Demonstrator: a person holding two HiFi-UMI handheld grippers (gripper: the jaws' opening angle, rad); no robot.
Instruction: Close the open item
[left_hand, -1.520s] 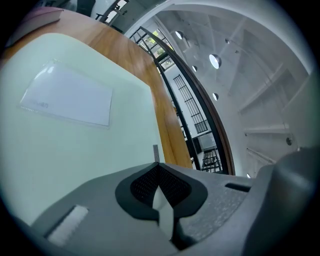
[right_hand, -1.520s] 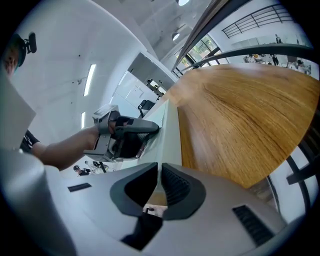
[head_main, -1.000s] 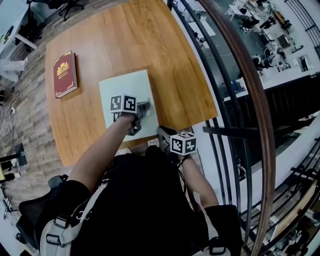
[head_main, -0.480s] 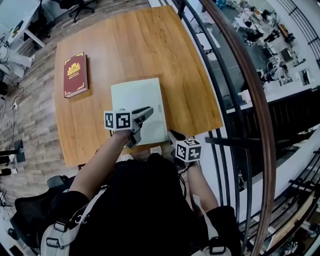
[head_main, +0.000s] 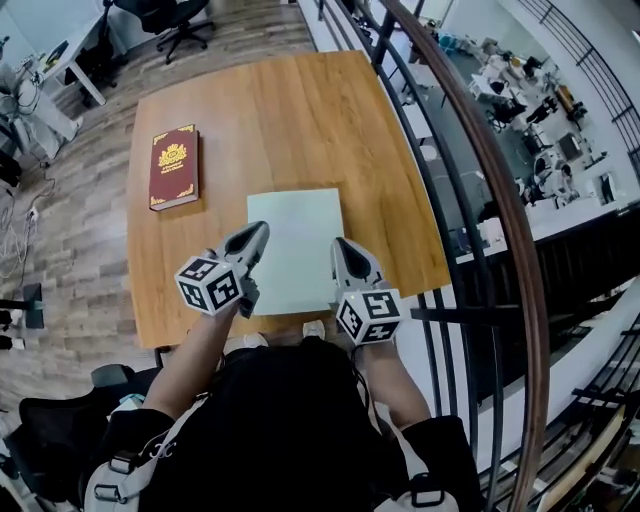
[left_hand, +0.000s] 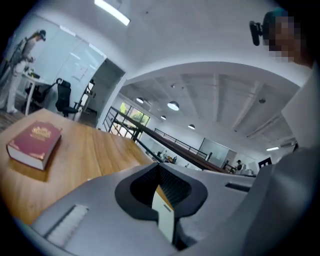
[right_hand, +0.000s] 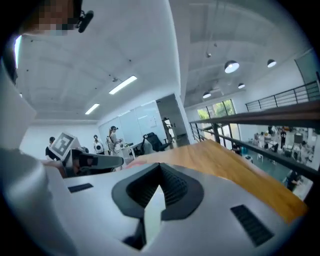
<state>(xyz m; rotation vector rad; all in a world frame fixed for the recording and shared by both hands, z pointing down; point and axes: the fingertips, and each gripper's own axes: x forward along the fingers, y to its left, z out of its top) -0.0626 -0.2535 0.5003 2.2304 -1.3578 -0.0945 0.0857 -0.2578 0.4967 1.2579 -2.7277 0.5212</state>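
Now, the pale green book (head_main: 297, 240) lies shut and flat on the wooden counter (head_main: 290, 110), its plain cover up, close to the near edge and about midway along it. The left claw (head_main: 261, 232) points in over the book's left edge, and the right claw (head_main: 339, 246) points in over its right edge, so the book sits between the two. From the head view I cannot tell whether either tip touches the cover.

In the left gripper view the left claw (left_hand: 161, 189) is clenched, its jaws pressed together with only a thin slit between them, and it grips nothing. The right gripper view shows the same for the right claw (right_hand: 159, 191): jaws together, nothing held.

A closed red book (head_main: 174, 166) with a gold emblem lies flat farther back on the counter's left side, well apart from the pale one; it also shows at the left of the left gripper view (left_hand: 34, 144). A dark railing (head_main: 470, 140) curves along the counter's right side, and an office chair (head_main: 172, 12) stands on the floor beyond the far end.
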